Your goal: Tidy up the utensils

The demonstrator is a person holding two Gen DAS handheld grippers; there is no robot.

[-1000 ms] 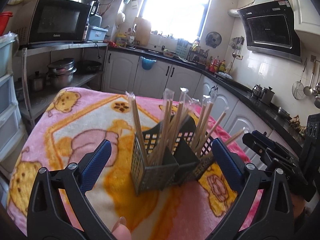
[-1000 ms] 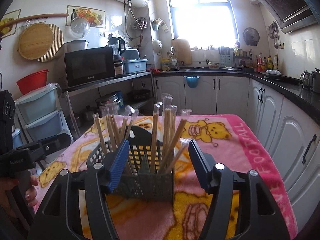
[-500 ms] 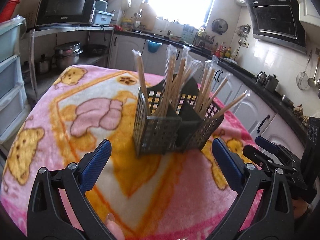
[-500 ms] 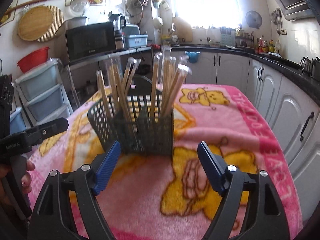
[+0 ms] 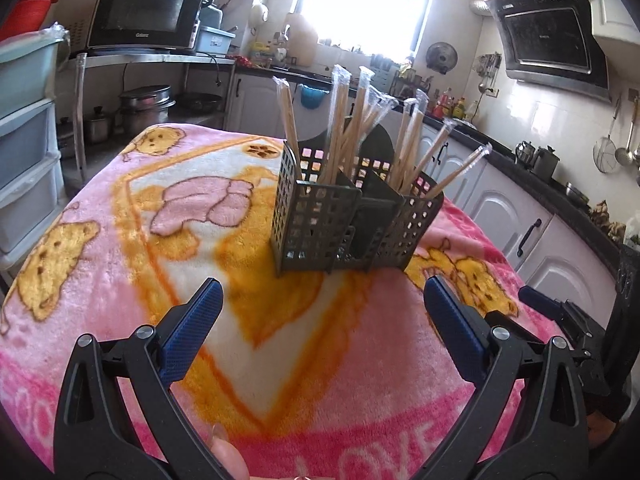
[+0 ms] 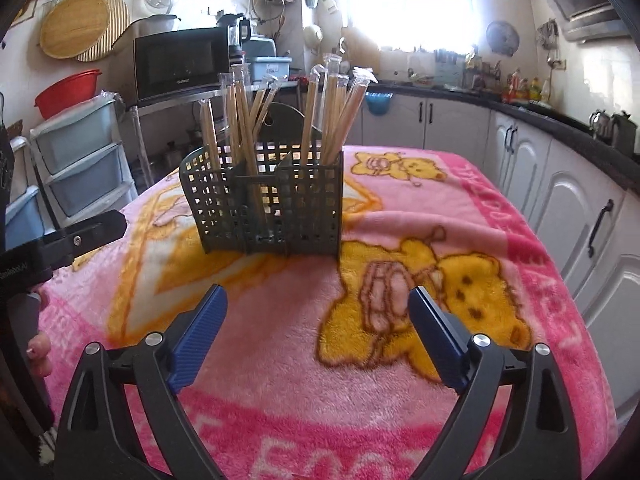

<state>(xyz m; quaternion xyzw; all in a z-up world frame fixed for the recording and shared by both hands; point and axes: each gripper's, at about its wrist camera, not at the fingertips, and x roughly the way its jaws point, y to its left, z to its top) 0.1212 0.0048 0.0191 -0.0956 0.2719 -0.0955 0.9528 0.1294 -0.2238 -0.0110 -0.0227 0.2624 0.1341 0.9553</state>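
Right wrist view showed the right tool [image 6: 316, 332] empty, its jaws spreading wide; left tool [image 5: 320, 330] gaped empty too, both short of the chopstick caddy [image 6: 272, 204].

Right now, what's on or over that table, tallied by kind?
Mesh utensil holder: 1
Blanket: 1
Grippers: 2, left gripper open, right gripper opening its jaws, both empty
Wrapped chopsticks: overlapping, uncountable
Total counted: 4

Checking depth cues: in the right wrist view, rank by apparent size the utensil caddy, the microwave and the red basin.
1. Utensil caddy, largest; it also sits nearest.
2. Microwave.
3. Red basin, smallest, partly hidden.
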